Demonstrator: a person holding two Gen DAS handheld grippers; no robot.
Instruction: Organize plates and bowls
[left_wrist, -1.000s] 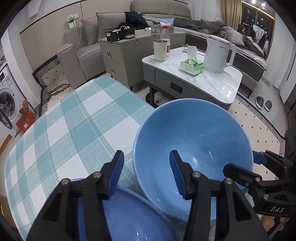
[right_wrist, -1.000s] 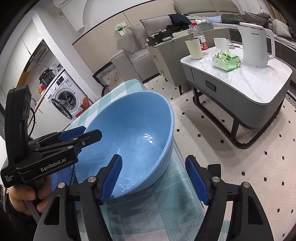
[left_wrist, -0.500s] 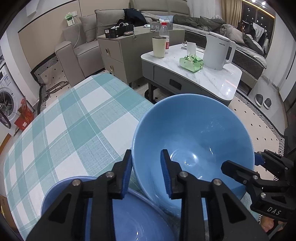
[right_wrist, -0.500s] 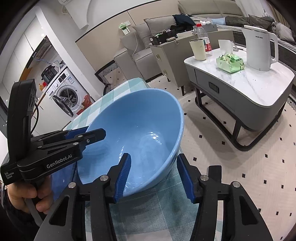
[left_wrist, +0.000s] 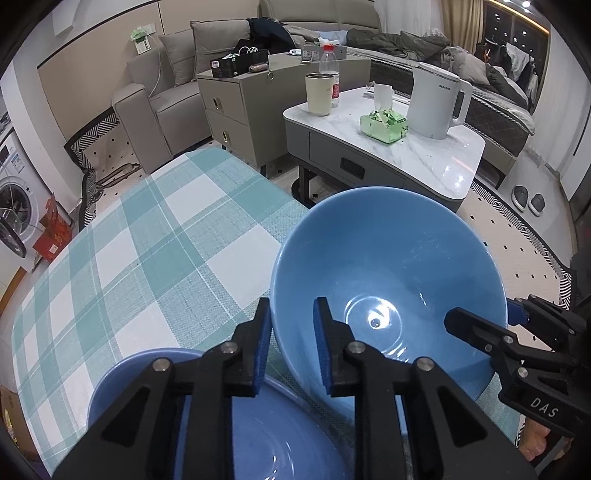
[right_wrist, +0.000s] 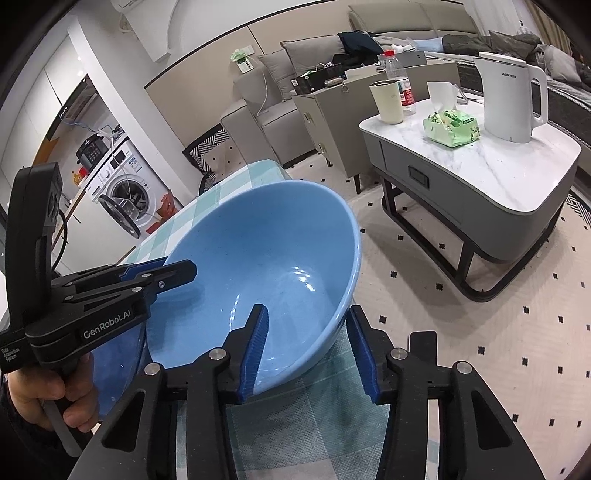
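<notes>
While both claws straddle the rim of 1 bowl, the 2 views read as follows.

Left wrist view
- Light blue bowl (left_wrist: 388, 266): on the checked tablecloth (left_wrist: 147, 240), at the table edge that faces the marble-topped coffee table (left_wrist: 443, 166); mouth up, inside bare.
- Left gripper (left_wrist: 291, 306): clamped on the bowl's near-left rim, with 1 blue pad outside the wall, 1 inside, and the wall pinched between them.
- Right gripper (left_wrist: 484, 317): enters from the right edge of the frame, with 1 finger reaching over the bowl's right rim into the bowl and the other outside it.
- Darker blue dish (left_wrist: 122, 384): under the left gripper's fingers, just beside the light blue bowl; whether the 2 touch cannot be told.
- Background: white kettle (left_wrist: 436, 99) on the coffee table.

Right wrist view
- Light blue bowl: fills the centre and appears tilted, its far rim higher; tablecloth shows under its near side.
- Right gripper: jaws closing with the bowl's near-right wall between them; the outer pad is close against the wall, and a gap shows at the inner pad, so there is no firm grip.
- Left gripper: at the left, held by a hand (right_wrist: 40, 391), its fingers across the bowl's left rim.
- Darker blue dish: partly seen behind the left gripper, low beside the bowl.
</notes>
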